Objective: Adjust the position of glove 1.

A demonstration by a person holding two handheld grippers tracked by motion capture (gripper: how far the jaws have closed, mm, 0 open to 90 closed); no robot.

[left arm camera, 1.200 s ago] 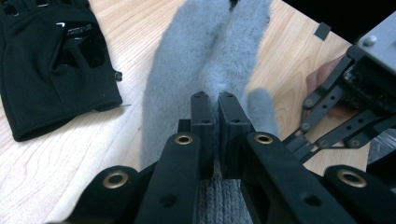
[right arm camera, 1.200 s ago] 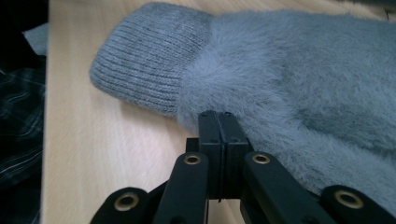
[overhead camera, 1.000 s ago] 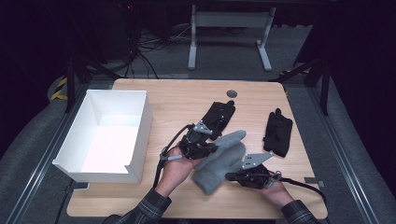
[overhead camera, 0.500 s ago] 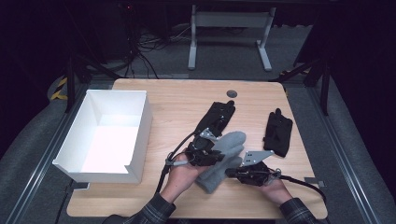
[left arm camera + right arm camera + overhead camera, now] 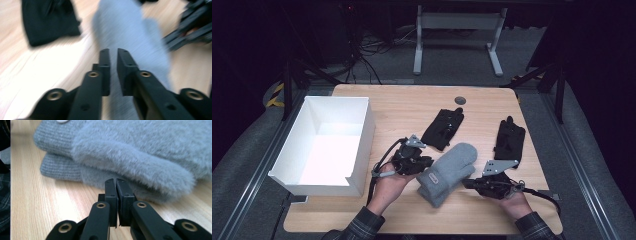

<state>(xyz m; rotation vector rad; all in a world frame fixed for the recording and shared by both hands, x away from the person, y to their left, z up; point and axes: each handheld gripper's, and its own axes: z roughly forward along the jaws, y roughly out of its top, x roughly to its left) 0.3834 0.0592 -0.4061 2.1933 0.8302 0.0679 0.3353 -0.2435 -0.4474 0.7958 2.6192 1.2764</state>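
Two grey fuzzy mittens (image 5: pixel 447 172) lie stacked on the wooden table (image 5: pixel 412 107), cuffs toward the person. My left gripper (image 5: pixel 427 165) rests at the cuff end. Its jaws have just been closing, and in the blurred left gripper view the left gripper (image 5: pixel 113 51) stands shut to a narrow slit over the mittens (image 5: pixel 130 30), with nothing seen pinched. My right gripper (image 5: pixel 467 184) lies at the stack's front right. Its jaws have also just been closing. The right gripper (image 5: pixel 116 181) is shut, tips just short of the mittens (image 5: pixel 140 150).
A white open box (image 5: pixel 362 135) stands at the table's left. One black glove (image 5: pixel 443 129) lies just behind the mittens, another black glove (image 5: pixel 509 140) to the right. The left gripper view shows the nearer black glove (image 5: pixel 47 20) and the other gripper (image 5: pixel 190 27) beyond.
The grey mitten that hung raised between the two grippers now lies flat on the stack. My left hand has sunk toward the table; the right hand has hardly moved.
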